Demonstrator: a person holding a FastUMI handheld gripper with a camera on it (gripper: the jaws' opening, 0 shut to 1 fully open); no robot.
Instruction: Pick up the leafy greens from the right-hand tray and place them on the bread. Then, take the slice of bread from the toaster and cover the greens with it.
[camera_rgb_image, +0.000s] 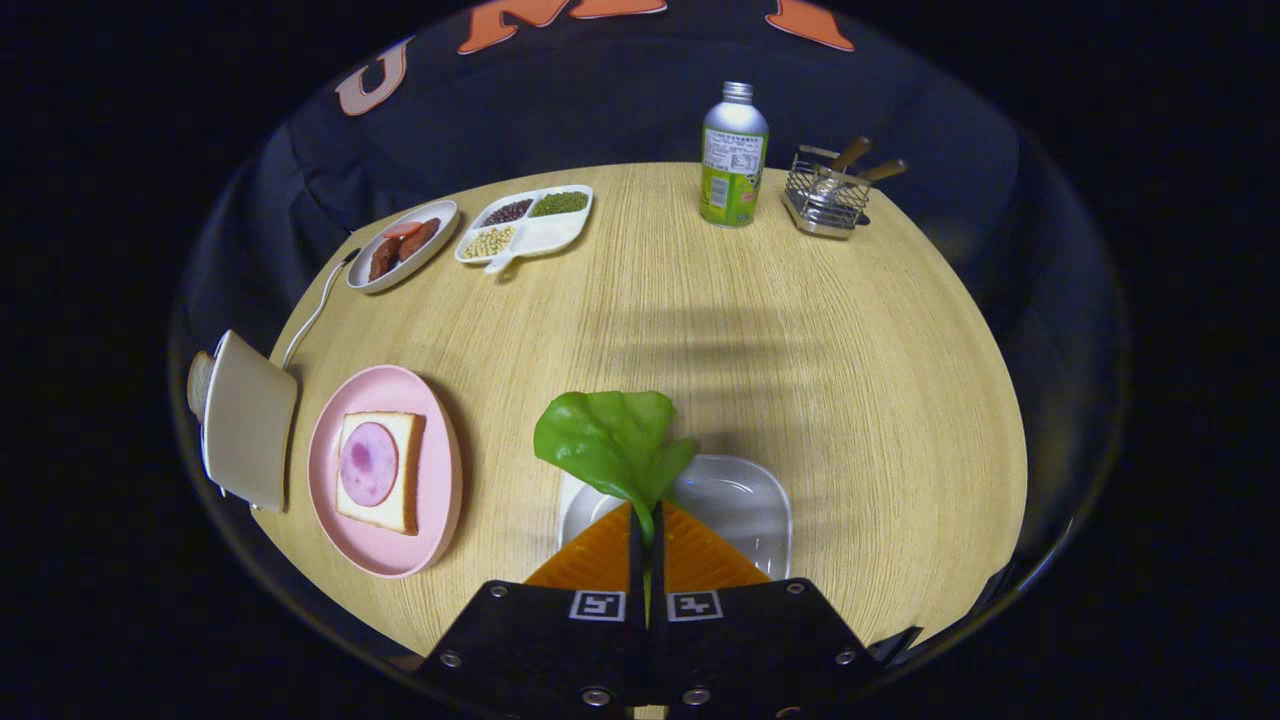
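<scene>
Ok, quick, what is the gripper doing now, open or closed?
Gripper: closed on the greens, pinching the stem, leaf held above the white tray.

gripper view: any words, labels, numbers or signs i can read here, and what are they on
Bottle: a printed label, its text too small and blurred to read.
Gripper: two square black-and-white marker tags behind its fingers, patterns only, no words.
Nothing readable on the pink plate, the toaster or the leafy greens, whose stem the shut fingers pinch.
</scene>
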